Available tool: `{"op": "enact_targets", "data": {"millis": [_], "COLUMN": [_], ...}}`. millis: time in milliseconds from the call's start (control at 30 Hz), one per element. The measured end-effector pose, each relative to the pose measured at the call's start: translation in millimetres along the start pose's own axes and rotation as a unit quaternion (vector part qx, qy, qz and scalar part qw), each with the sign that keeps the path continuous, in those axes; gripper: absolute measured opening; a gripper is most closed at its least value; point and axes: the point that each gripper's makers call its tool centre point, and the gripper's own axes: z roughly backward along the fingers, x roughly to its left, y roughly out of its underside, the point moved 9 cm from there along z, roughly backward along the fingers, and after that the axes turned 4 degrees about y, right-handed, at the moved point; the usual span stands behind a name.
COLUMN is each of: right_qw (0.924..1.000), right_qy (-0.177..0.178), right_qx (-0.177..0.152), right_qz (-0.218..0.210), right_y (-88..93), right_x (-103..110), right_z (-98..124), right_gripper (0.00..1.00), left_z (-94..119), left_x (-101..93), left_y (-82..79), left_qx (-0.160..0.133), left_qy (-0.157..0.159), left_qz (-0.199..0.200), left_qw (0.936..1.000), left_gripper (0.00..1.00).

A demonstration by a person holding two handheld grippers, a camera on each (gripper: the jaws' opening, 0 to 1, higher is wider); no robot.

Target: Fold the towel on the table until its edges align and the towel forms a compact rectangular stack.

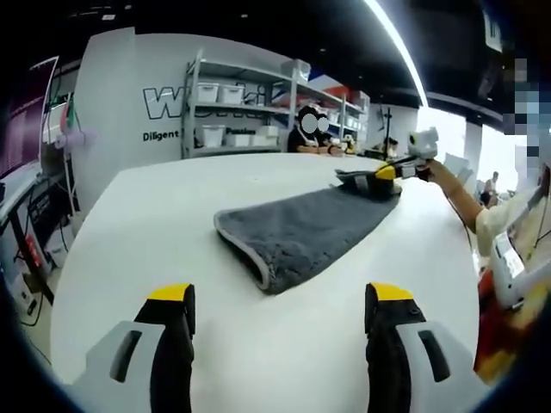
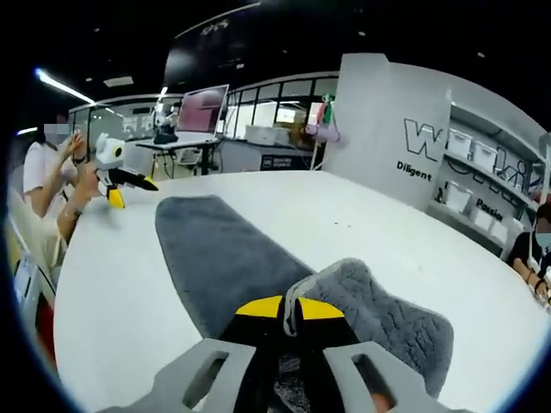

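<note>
A grey towel (image 1: 301,231) lies in a long strip on the round white table (image 1: 155,215). Its near end is rounded over in a fold with a pale hem. My left gripper (image 1: 281,297) hovers over bare table just short of that end, jaws wide apart and holding nothing. At the towel's far end my right gripper (image 1: 380,175) pinches a corner, with a hand behind it. In the right gripper view my right gripper (image 2: 290,308) is shut on the towel (image 2: 215,254), whose raised corner bunches up beside the jaws. The left gripper (image 2: 120,183) shows past the towel's other end.
A person in a light shirt (image 2: 39,185) stands at the table's edge holding both grippers. Shelves with white bins (image 1: 232,112) and a lettered white wall (image 2: 413,138) stand beyond the table. Someone sits at the far side (image 1: 306,138). Desks with a monitor (image 2: 200,112) lie behind.
</note>
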Motion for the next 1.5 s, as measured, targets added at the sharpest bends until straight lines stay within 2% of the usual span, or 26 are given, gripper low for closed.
{"op": "enact_targets", "data": {"millis": [200, 400, 733, 933, 1167, 1400, 1500], "right_qw": [0.9994, 0.9975, 0.9947, 0.9912, 0.9858, 0.9819, 0.9812], "right_qy": [-0.028, -0.059, -0.091, -0.113, -0.145, -0.158, -0.151], "right_qx": [-0.007, -0.007, -0.019, -0.036, -0.062, -0.087, -0.102], "right_qz": [0.020, 0.037, 0.043, 0.060, 0.060, 0.057, 0.064], "right_y": [-23.5, -38.7, -63.2, -82.2, -102.5, -124.6, -132.3], "right_x": [18.6, 38.5, 56.6, 73.6, 94.3, 106.3, 111.6], "right_z": [-20.3, -39.0, -59.8, -76.1, -93.5, -105.8, -110.6], "right_gripper": [0.01, 0.01, 0.01, 0.01, 0.01, 0.01, 0.01], "left_z": [-0.3, 1.8, 6.4, 7.9, 12.0, 17.3, 17.9], "left_x": [-6.8, -12.0, -18.3, -22.8, -24.8, -23.6, -23.4], "left_y": [-1.7, 0.5, 0.6, 2.0, 4.5, 8.0, 9.0], "left_qx": [0.009, 0.012, 0.009, 0.010, 0.009, 0.003, 0.003], "left_qy": [0.004, 0.011, 0.014, 0.018, 0.016, 0.014, 0.016], "left_qz": [-0.015, -0.016, -0.016, -0.014, -0.012, -0.006, -0.003], "left_qw": [0.9998, 0.9997, 0.9997, 0.9997, 0.9998, 0.9999, 0.9999], "left_gripper": [0.79, 0.79, 0.79, 0.79, 0.79, 0.79, 0.79]}}
